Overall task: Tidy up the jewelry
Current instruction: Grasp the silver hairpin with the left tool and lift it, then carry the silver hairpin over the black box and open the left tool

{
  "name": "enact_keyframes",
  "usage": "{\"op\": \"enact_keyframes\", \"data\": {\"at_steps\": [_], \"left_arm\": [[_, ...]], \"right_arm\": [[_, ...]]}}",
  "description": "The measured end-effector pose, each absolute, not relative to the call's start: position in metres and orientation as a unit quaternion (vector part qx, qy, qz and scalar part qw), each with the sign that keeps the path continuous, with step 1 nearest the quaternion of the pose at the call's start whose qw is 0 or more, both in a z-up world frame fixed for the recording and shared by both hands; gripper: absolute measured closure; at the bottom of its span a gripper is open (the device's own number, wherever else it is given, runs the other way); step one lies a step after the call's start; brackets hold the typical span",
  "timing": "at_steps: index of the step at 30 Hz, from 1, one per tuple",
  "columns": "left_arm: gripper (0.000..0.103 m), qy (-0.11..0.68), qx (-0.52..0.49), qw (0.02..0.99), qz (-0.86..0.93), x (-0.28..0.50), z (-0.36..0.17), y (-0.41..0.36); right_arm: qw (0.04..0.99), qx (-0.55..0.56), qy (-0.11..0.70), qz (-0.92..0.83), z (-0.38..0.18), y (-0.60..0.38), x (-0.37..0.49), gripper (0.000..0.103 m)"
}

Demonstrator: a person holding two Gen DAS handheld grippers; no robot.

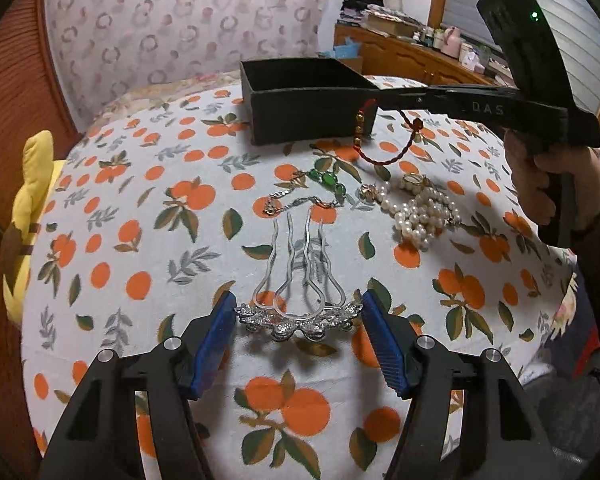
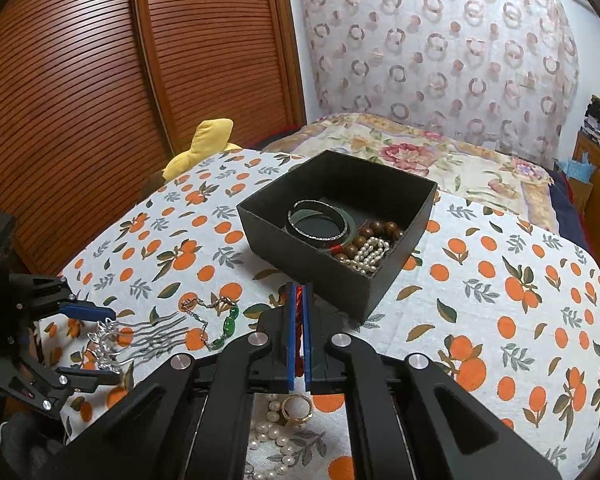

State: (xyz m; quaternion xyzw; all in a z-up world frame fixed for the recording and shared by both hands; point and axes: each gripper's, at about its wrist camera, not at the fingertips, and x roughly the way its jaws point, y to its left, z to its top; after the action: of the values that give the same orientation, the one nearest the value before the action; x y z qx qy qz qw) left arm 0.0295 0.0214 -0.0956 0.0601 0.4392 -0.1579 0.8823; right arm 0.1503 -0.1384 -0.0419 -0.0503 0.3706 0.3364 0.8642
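Observation:
My left gripper [image 1: 300, 304] is shut on the ornate head of a silver hair comb [image 1: 296, 276], its blue pads touching both ends; the prongs point away just above the orange-print cloth. The right wrist view shows that comb [image 2: 140, 340] at the lower left, between the left gripper's [image 2: 100, 344] fingers. My right gripper [image 2: 299, 292] is shut on a red cord bracelet [image 1: 366, 140] with gold beads, which dangles in front of the black box [image 2: 300, 264]. The box holds bangles [image 2: 318, 222], wooden beads [image 2: 380, 230] and pearls [image 2: 370, 256].
On the cloth lie a green-stone chain bracelet [image 1: 324, 180], a pearl necklace [image 1: 420, 216] and a gold ring [image 1: 412, 180]. A yellow plush toy [image 1: 32, 208] sits at the table's left edge by slatted wooden doors. A person's hand [image 1: 540, 184] holds the right gripper.

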Motion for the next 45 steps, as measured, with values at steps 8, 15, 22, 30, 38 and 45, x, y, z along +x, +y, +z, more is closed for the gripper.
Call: {"op": "enact_keyframes", "data": {"at_steps": [8, 15, 22, 30, 38, 45], "left_arm": [[0.041, 0.405, 0.046, 0.901, -0.146, 0.03, -0.077, 0.027], [0.041, 0.376, 0.039, 0.915, -0.142, 0.032, -0.057, 0.027], [0.041, 0.351, 0.036, 0.925, -0.143, 0.043, -0.036, 0.023], [0.041, 0.33, 0.039, 0.933, -0.142, 0.069, -0.017, 0.013], [0.041, 0.315, 0.033, 0.938, -0.143, 0.104, -0.002, 0.008], [0.041, 0.311, 0.034, 0.939, -0.143, 0.143, 0.005, -0.001]], "right_arm": [[0.869, -0.051, 0.358, 0.337, -0.031, -0.141, 0.147, 0.099], [0.875, -0.05, 0.346, 0.335, -0.019, -0.147, 0.144, 0.099], [0.879, -0.043, 0.34, 0.33, -0.013, -0.154, 0.146, 0.099], [0.888, -0.037, 0.321, 0.329, 0.007, -0.159, 0.153, 0.099], [0.896, -0.025, 0.303, 0.324, 0.023, -0.165, 0.182, 0.099], [0.888, -0.017, 0.311, 0.338, 0.012, -0.157, 0.211, 0.099]]}}
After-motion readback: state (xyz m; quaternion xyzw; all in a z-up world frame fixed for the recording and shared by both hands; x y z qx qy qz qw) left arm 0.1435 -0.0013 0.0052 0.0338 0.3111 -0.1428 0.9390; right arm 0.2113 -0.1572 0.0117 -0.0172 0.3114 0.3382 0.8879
